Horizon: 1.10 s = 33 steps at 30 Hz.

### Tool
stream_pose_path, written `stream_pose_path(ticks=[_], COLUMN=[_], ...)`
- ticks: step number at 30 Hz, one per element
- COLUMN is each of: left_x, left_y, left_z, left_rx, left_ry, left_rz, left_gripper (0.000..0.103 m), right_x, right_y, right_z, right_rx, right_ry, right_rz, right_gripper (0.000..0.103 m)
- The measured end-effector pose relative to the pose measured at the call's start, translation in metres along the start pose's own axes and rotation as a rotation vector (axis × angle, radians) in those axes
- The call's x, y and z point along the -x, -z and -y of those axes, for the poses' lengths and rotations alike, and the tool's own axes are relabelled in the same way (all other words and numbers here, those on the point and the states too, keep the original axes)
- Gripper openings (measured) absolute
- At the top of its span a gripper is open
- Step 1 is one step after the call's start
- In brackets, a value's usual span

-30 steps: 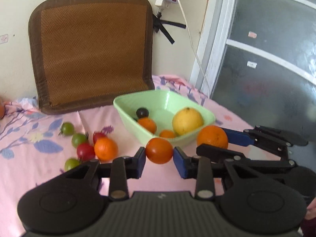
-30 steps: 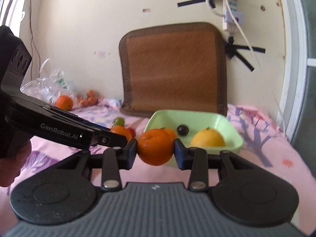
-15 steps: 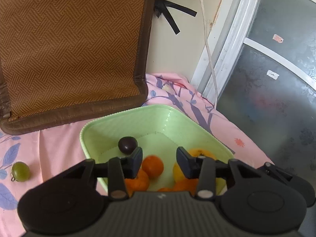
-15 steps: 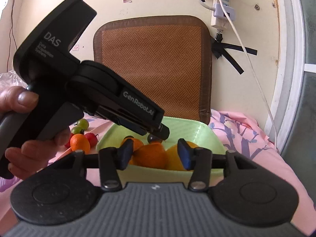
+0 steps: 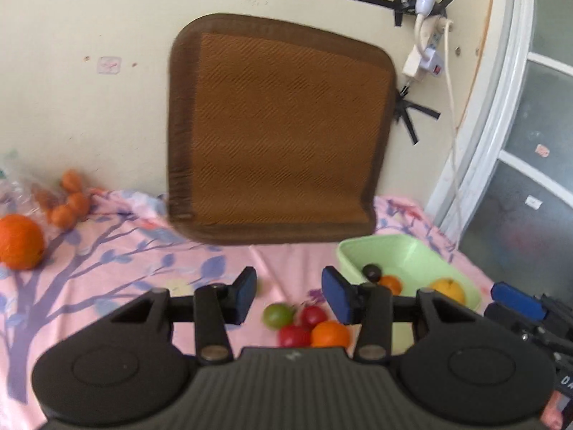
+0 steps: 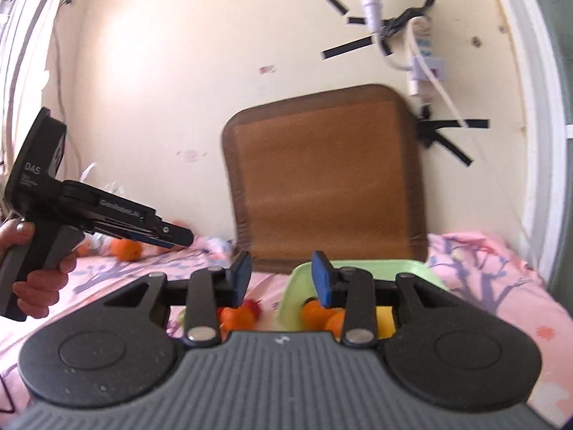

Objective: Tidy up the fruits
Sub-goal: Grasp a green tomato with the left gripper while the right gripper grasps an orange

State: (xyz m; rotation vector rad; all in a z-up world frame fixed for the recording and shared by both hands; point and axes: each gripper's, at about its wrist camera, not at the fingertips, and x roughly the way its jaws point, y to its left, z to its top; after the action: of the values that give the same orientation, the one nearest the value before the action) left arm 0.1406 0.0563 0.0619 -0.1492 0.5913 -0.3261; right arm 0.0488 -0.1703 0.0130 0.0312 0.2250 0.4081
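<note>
Both tools are empty. The left hand-held gripper (image 5: 289, 295) has its blue pads spread wide, with nothing between them, above a pink floral cloth. Just past it lies a loose cluster: a green fruit (image 5: 276, 315), two red ones (image 5: 312, 316) and a small orange (image 5: 330, 334), all touching or nearly so. To their right sits the green bowl (image 5: 412, 251), holding a dark plum (image 5: 371, 271), a small orange fruit and a yellow citrus (image 5: 448, 288). The right hand-held gripper (image 6: 281, 279) is also spread wide and empty, raised near the bowl's (image 6: 376, 267) near rim.

Judging by the layout, the next step is picking from the cluster. It would go best by lowering the pads either side of one outer fruit, closing gently so the neighbours do not roll.

Only the left view shows a big orange (image 5: 19, 242) far left and the bowl's contents clearly. Only the right view shows the person's left hand (image 6: 25, 261) holding its tool; fruit there is blurred and mostly hidden
</note>
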Motion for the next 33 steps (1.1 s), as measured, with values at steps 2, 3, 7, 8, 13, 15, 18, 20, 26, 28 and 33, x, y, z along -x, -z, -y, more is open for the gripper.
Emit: stream_pose_path(ticks=[2, 3, 7, 8, 13, 15, 18, 20, 26, 28, 33], left_x=[-0.002, -0.004, -0.009, -0.01, -0.02, -0.026, -0.033, -0.037, -0.044, -0.039, 0.011], left_y=[0.018, 0.025, 0.041, 0.042, 0.051, 0.052, 0.053, 0.054, 0.054, 0.055, 0.062], left_z=[-0.008, -0.009, 0.002, 0.005, 0.01, 0.006, 0.003, 0.003, 0.005, 0.005, 0.025], left_rx=[-0.005, -0.013, -0.108, -0.134, -0.207, -0.202, -0.2, -0.215, -0.229, -0.215, -0.174], left_ry=[-0.023, -0.022, 0.007, 0.011, 0.026, 0.033, 0.041, 0.036, 0.025, 0.014, 0.132], left_rz=[-0.042, -0.063, -0.085, -0.08, -0.11, -0.12, -0.13, -0.137, -0.14, -0.133, -0.06], left_gripper=[0.041, 0.041, 0.048, 0.051, 0.051, 0.051, 0.051, 0.05, 0.029, 0.028, 0.028], right_x=[-0.02, -0.029, -0.064, -0.071, -0.097, -0.105, -0.118, -0.129, -0.115, -0.093, -0.017], right_y=[0.006, 0.009, 0.013, 0.011, 0.006, 0.006, 0.008, 0.015, 0.017, 0.019, 0.034], right_z=[-0.017, -0.022, -0.039, -0.04, -0.041, -0.042, -0.043, -0.047, -0.048, -0.049, -0.047], right_rx=[0.063, 0.083, 0.243, 0.287, 0.418, 0.472, 0.537, 0.596, 0.57, 0.532, 0.314], right_ry=[-0.016, -0.027, 0.011, 0.015, -0.008, -0.002, 0.001, -0.003, 0.007, 0.026, 0.042], right_rz=[-0.065, -0.094, -0.177, -0.189, -0.263, -0.285, -0.337, -0.387, -0.325, -0.28, -0.221], right_gripper=[0.039, 0.04, 0.04, 0.04, 0.04, 0.04, 0.04, 0.04, 0.036, 0.035, 0.035])
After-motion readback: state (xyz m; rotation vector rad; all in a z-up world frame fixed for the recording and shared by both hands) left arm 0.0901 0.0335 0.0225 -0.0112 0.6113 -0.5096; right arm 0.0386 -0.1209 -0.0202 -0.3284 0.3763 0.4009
